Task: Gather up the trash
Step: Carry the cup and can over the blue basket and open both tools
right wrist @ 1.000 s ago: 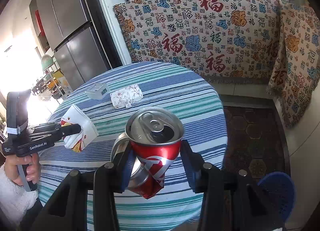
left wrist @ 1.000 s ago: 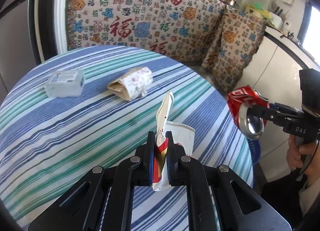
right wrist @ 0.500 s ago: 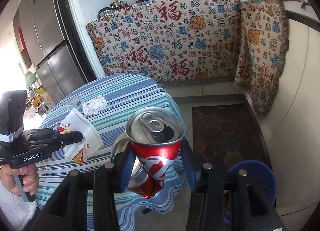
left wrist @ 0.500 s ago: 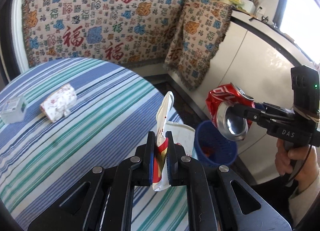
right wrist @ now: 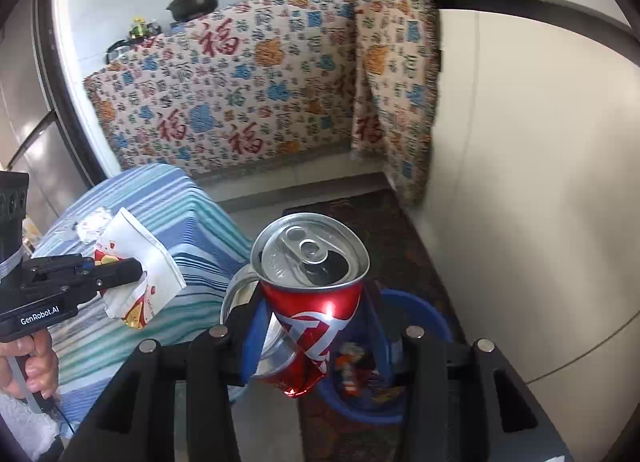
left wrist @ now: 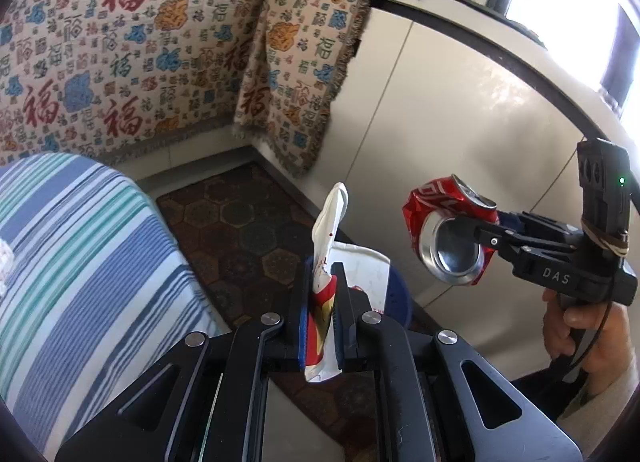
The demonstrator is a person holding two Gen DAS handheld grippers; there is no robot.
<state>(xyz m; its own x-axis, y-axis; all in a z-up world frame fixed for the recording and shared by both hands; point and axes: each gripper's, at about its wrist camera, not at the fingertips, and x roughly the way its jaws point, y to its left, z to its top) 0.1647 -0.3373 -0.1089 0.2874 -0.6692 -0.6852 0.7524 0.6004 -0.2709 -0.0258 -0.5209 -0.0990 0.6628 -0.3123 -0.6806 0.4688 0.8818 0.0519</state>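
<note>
Left tool [left wrist: 323, 302] clamped on flattened paper wrapper [left wrist: 329, 222], thin and floppy, held off the bench [left wrist: 80, 262] edge. Right tool [right wrist: 316, 318] gripping crushed red can [right wrist: 312, 286], dented aluminium, held above blue bin [right wrist: 420, 314] on the floor.

Risks, judged: smooth creased metal slipping in the grip; light wrapper drifting past the rim; can bouncing off trash already inside.

Blue bin [right wrist: 434, 318] on rug [left wrist: 248, 222] (floor)

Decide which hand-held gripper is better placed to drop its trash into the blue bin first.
Right: its crushed can hangs directly above the blue bin. The left hand-held gripper holds its paper wrapper beside the table.
</note>
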